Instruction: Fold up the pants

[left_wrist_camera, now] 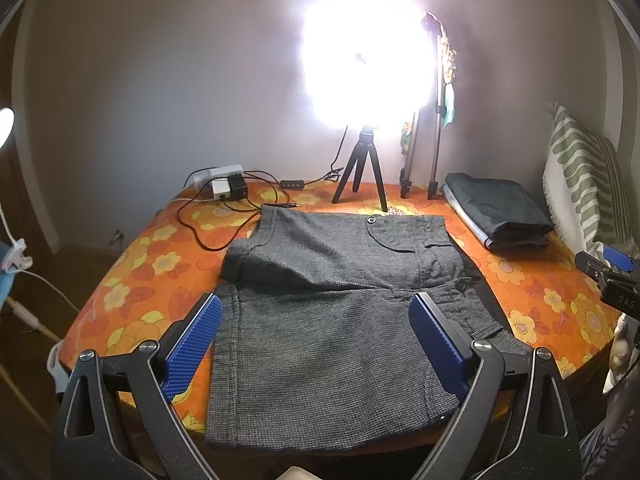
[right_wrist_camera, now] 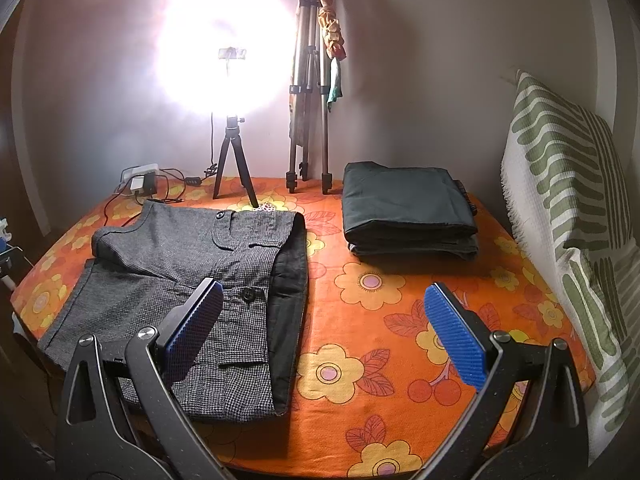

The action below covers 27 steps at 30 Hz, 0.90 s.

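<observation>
A: The pants (left_wrist_camera: 332, 320) are a coarse woven cloth, grey with a fine check, matt — and the lining (right_wrist_camera: 290, 300) showing at the edge looks smoother and darker.

B: And the sheet (right_wrist_camera: 380, 320)?

A: Thin printed cloth, flat and matt. The folded stack (right_wrist_camera: 408, 208) is a smooth dark fabric with a faint sheen. The pillow (right_wrist_camera: 560, 200) has a ribbed, knit-like cover.

B: The grippers?

A: The left gripper (left_wrist_camera: 316, 334) and right gripper (right_wrist_camera: 324, 324) have matt black, slightly speckled arms with shiny metal bolts — the pads (right_wrist_camera: 454, 336) are blue, ridged, rubbery-looking. The tall tripod (right_wrist_camera: 308, 92) has dull metal legs; the small tripod (right_wrist_camera: 234, 168) is matt black.
</observation>
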Motion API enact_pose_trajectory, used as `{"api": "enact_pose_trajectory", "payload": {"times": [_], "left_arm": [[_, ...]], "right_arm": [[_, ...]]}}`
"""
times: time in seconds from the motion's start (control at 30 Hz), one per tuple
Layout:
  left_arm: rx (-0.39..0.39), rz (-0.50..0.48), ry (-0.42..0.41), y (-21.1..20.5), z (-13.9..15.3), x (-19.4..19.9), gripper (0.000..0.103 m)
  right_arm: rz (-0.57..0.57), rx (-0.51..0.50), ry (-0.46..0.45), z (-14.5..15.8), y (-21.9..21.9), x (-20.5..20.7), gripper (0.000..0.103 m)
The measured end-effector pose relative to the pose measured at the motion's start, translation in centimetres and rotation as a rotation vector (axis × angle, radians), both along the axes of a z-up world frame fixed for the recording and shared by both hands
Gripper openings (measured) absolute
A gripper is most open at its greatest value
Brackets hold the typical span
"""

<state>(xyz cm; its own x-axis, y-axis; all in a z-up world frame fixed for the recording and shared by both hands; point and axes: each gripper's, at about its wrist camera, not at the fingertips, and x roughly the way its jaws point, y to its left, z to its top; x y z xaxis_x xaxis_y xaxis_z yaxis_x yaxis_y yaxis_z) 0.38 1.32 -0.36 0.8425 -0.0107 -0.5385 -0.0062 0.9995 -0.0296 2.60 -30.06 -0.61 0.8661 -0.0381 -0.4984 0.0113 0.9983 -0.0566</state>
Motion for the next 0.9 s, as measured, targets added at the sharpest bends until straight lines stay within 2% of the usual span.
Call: {"api": "enact_pose_trajectory", "payload": {"times": [0.9], "left_arm": [[0.005,-0.001,0.001,0.12,-0.16,-0.23,0.094]], "right_arm": [[0.001,0.000,-0.003,0.01,0.11,-0.25,0.103]]}}
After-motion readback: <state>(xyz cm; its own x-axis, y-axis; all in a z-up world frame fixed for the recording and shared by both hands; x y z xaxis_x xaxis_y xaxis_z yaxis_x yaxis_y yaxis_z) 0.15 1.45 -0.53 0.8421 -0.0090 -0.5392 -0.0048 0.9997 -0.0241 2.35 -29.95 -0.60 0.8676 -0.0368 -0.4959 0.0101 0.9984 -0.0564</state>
